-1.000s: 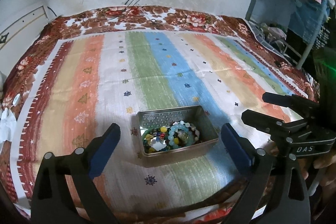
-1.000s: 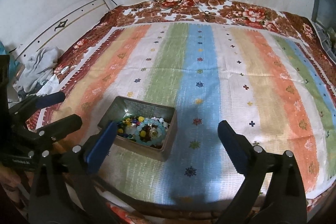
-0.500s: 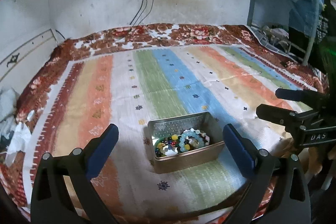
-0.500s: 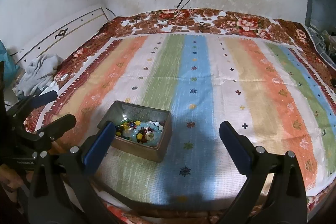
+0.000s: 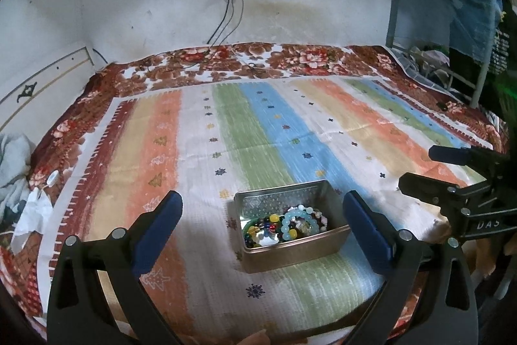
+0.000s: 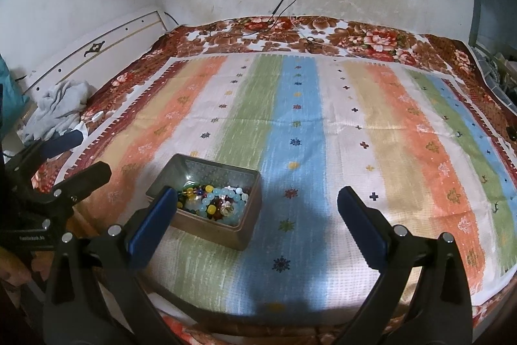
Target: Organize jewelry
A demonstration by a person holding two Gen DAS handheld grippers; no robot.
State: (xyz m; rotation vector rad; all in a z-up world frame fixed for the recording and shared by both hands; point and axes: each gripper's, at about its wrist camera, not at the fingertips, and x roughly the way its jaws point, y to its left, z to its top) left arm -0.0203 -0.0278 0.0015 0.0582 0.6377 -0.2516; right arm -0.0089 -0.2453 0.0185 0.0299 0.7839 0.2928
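Both tongs (image 5: pixel 263 214) (image 6: pixel 257 209) now higher, jewelry tin (image 5: pixel 292 240) below, between them.

Tin (image 5: pixel 292 251) near wall hides lower beads (image 5: pixel 284 227); individual pieces indistinguishable.

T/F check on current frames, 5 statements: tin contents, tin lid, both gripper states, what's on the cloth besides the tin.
1. The metal tin holds bead bracelets. True.
2. The tin has its lid on. False: it is open-topped, with the beads visible.
3. The left gripper is shut on a bracelet. False: its jaws are wide apart and hold nothing.
4. The right gripper is open and empty. True.
5. Loose bracelets lie on the striped cloth beside the tin. False: all visible jewelry is inside the tin.
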